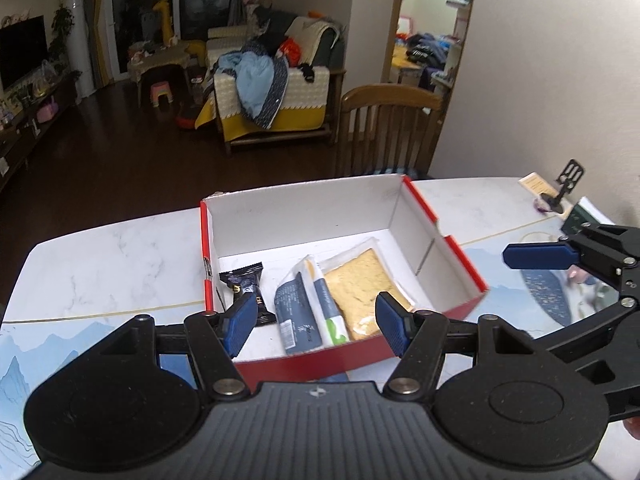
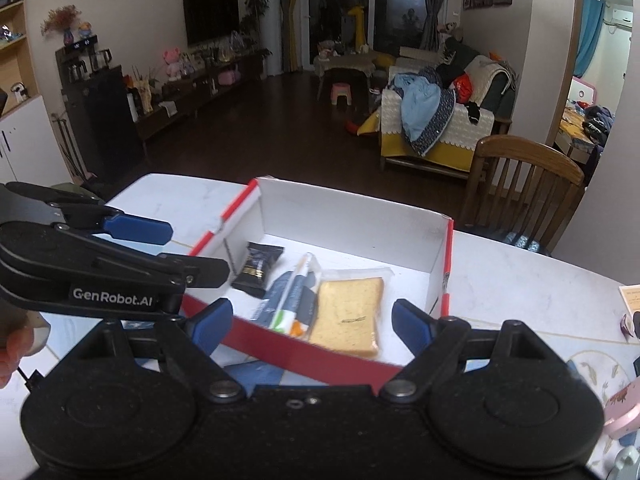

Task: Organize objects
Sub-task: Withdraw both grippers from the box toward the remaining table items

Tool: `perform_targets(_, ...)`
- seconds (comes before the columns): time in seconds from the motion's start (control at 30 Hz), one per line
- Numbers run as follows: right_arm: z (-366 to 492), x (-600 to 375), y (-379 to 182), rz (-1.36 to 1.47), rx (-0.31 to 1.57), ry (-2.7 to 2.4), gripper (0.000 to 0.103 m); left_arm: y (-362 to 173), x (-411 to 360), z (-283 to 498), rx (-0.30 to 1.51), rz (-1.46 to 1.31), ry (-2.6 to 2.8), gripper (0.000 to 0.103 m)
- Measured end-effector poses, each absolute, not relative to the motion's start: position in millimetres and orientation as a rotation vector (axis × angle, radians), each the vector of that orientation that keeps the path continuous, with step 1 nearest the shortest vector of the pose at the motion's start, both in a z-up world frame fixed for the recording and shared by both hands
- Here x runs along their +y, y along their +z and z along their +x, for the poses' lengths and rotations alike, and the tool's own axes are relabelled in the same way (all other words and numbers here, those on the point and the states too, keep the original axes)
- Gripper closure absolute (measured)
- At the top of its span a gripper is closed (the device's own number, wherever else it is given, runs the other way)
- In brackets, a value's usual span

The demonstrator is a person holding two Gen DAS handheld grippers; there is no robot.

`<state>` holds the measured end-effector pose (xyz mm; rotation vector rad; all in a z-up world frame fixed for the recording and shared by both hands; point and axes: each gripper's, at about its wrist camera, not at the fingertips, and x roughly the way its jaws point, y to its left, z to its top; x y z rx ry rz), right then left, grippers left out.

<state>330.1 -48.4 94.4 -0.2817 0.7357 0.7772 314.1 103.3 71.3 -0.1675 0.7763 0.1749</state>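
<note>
— Marble table (image 1: 112, 256) first, living room behind. What's on it?

— One red box (image 1: 460, 252), open, three things lying flat inside. Left to right: dark candy (image 1: 244, 280), blue sachet (image 1: 298, 312), wrapped toast (image 1: 358, 292).

— And the grippers?

— Left gripper (image 1: 316, 320) has its jaws parted with nothing between them; right gripper (image 2: 312, 324) is spread wider, also holding nothing. Both hang over the near wall, tilted down.

— Which is nearer what?

— I'd judge the left sits closer to the candy, the right to the toast (image 2: 348, 312). The sachet's long axis runs away from the fingers, roughly along them, so a grip would close across its width.
</note>
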Motion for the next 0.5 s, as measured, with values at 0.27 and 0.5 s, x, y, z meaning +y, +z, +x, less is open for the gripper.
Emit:
perform_targets(0.27, 296.8, -61.5, 104.3, -0.257, 0.705, 0.795, 0.016, 81.0, 97.3, 279.3, 0.734, -0.196, 0.138, 0.039)
perform_targets(0.5, 270.7, -73.7, 104.5, -0.241, 0.698, 0.796, 0.015, 81.1, 90.6, 253.9, 0.713, -0.218, 0.121, 0.039)
